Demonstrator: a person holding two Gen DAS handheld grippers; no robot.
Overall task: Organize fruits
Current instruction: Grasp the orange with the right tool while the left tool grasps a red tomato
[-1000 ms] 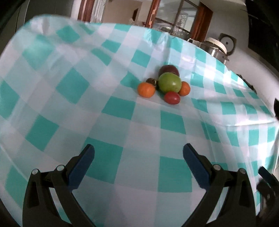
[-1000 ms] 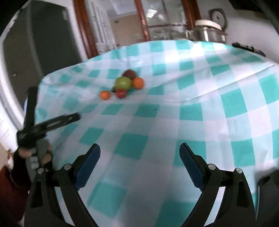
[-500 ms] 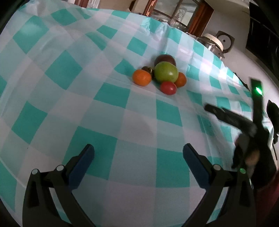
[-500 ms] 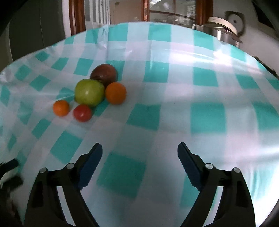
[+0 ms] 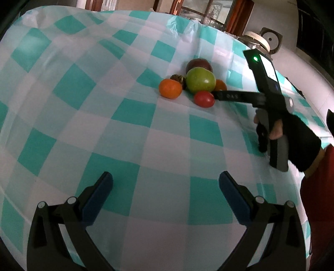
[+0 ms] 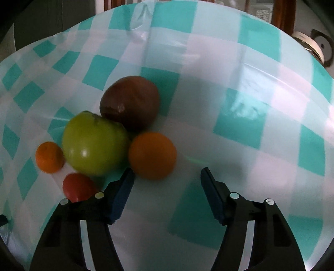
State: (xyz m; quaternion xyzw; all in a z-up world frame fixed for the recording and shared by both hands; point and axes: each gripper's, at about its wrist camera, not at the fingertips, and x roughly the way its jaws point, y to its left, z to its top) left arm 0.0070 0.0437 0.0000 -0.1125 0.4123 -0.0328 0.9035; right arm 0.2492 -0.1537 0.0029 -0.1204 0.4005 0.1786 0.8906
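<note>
A cluster of fruit lies on the teal-and-white checked tablecloth [image 5: 146, 146]: a green apple [image 6: 94, 143], a dark red-brown fruit [image 6: 130, 103] behind it, an orange [image 6: 152, 155], a smaller orange [image 6: 49, 157] and a small red tomato [image 6: 78, 186]. My right gripper [image 6: 167, 176] is open and empty, its left finger close beside the orange and the apple. In the left wrist view the same fruit [image 5: 200, 80] lies far ahead, with the right gripper [image 5: 217, 95] reaching in from the right. A small dark fruit [image 5: 178, 80] sits among them. My left gripper [image 5: 165, 183] is open and empty.
A metal pot with a lid [image 5: 256, 40] stands beyond the table's far right edge. Wooden-framed glass doors [image 5: 208, 12] are behind the table. The cloth wrinkles at the far edge [image 6: 144, 31].
My right gripper has moved forward to the fruit cluster, which now fills its view. The left gripper has shifted slightly and now sees the right gripper near the tomato.
</note>
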